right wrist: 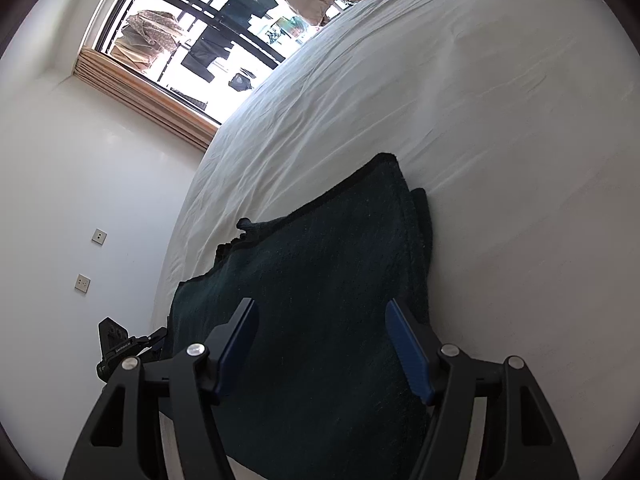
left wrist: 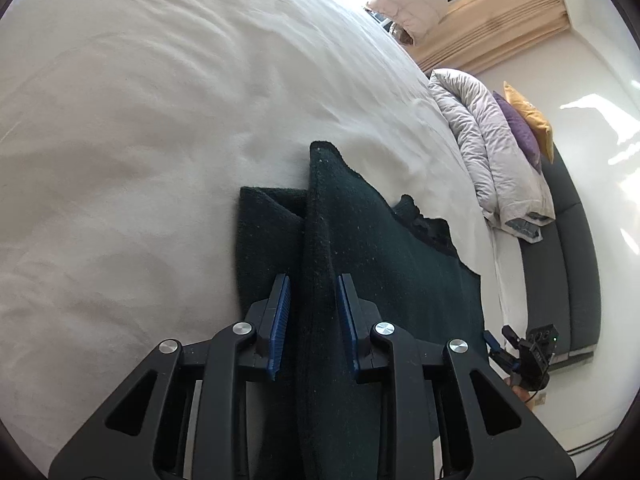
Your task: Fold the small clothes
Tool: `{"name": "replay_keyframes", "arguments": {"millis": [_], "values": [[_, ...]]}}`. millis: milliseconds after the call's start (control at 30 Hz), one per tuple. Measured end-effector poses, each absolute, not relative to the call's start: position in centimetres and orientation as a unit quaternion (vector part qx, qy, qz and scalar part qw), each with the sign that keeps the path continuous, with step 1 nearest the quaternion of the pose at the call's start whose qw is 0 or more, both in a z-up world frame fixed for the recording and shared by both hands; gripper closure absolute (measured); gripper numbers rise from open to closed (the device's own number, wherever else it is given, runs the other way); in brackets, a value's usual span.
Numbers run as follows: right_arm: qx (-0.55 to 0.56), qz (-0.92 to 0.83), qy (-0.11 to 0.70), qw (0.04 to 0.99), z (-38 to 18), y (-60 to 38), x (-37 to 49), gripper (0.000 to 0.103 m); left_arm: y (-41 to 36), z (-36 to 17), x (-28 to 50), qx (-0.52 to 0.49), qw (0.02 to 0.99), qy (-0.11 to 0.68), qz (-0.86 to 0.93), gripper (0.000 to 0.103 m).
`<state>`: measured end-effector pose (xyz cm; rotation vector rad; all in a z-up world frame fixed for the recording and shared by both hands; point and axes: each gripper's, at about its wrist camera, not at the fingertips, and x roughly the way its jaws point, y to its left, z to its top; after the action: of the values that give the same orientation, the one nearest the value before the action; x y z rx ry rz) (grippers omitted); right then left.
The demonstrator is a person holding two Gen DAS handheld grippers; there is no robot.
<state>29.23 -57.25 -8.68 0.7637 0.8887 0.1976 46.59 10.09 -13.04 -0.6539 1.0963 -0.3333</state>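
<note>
The left gripper is clamped on a raised fold of the dark green cloth, which runs forward between its fingers. The right gripper stands apart, the cloth lying beneath and ahead on the white bed.

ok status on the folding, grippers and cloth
Left gripper pinching a raised fold of the dark cloth. Right gripper open over the cloth, not gripping. Cloth on the white bed, nothing in the way.
</note>
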Motion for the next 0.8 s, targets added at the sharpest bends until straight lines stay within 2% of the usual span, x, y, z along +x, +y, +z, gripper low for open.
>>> {"name": "replay_keyframes", "arguments": {"millis": [233, 300, 467, 800], "values": [[0.352, 0.096, 0.425, 0.829, -8.7, -56.2, 29.5, 0.038, 7.6, -12.8, 46.7, -0.250, 0.799, 0.519, -0.173, 0.082], [0.348, 0.095, 0.426, 0.830, -8.7, -56.1, 29.5, 0.040, 7.7, -12.8, 46.4, -0.247, 0.804, 0.515, -0.168, 0.098], [0.350, 0.090, 0.426, 0.829, -9.0, -56.2, 29.3, 0.045, 8.9, -12.7, 44.8, -0.247, 0.822, 0.488, -0.156, 0.099], [0.337, 0.084, 0.431, 0.833, -9.6, -55.6, 29.1, 0.046, 11.8, -15.0, 42.2, -0.328, 0.821, 0.449, -0.128, 0.099]]}}
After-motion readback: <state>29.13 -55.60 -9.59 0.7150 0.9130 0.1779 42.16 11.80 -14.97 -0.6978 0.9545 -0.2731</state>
